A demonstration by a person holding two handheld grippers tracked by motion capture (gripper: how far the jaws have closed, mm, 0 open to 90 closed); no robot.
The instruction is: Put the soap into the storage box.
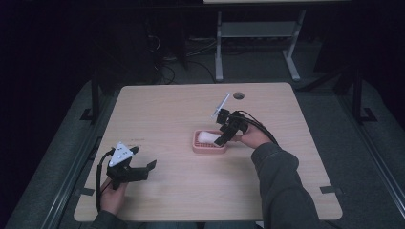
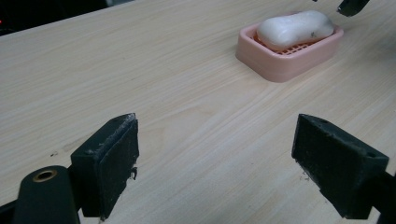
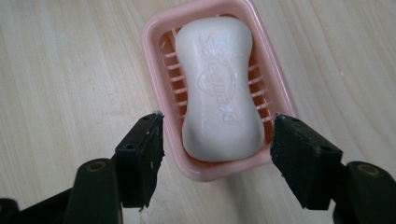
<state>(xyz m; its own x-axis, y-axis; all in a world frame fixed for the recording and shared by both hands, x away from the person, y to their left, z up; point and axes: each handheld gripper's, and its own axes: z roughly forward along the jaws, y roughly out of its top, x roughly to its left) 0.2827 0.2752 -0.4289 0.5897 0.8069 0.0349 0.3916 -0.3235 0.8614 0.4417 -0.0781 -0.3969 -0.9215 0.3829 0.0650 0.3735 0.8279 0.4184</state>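
White and waxy, the soap bar (image 3: 218, 93) lies in the pink dish (image 3: 159, 88) mid-worktop (image 1: 181, 109). We judge it light, stiff and slippery; we'd pinch its narrow waist. Right gripper (image 3: 217, 140) hovers, jaws apart astride the dish's near end; left gripper (image 2: 217, 154) idles, jaws apart.

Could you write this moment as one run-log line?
right gripper: jaws open over soap | soap: in pink dish | left gripper: open, idle

My two grippers, left gripper (image 1: 143, 169) and right gripper (image 1: 220, 141), are black with blocky, scuffed rectangular jaws, brass-ringed pivot holes, grey three-cornered top plates and trailing black cables, and I wear dark grey-green sleeves (image 1: 279, 181).
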